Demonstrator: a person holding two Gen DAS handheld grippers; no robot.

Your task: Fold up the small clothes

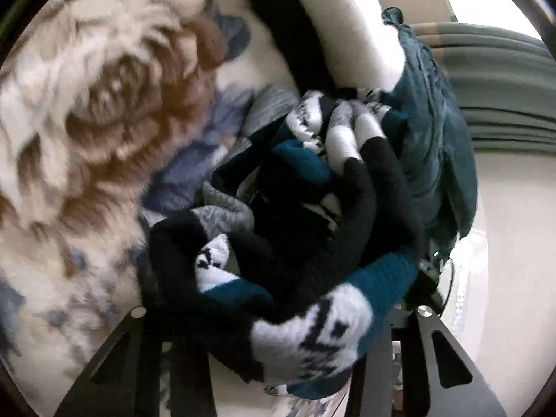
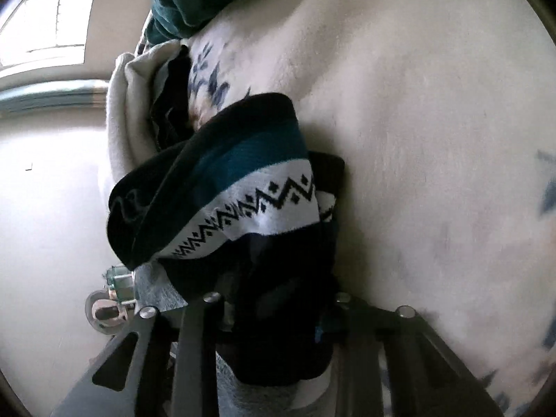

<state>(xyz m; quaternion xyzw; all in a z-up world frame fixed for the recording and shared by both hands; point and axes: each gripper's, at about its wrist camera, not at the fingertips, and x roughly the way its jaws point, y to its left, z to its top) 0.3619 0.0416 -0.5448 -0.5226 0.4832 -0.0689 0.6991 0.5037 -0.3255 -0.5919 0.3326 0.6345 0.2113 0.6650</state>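
1. Right gripper (image 2: 274,316) is clamped on a patterned sock (image 2: 243,187) — black, teal, with a white zigzag band — at the blanket's edge.
2. Left gripper (image 1: 278,340) has bunched socks (image 1: 305,229) between its jaws; whether it is gripping them I cannot tell.
3. Both work over a cream floral blanket (image 1: 87,111) — pale floor (image 2: 52,208) beside it, window (image 2: 52,10) behind.
4. Teal cloth (image 1: 434,132) lies at the blanket's edge.

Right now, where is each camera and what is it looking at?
Left wrist: sits on the left gripper, looking down its jaws at bunched socks over a flowered blanket; only the jaws' black arms show.
Right wrist: sits on the right gripper, looking down at a patterned sock on the blanket; only jaw arms show.
Both share the socks, blanket and a teal cloth.
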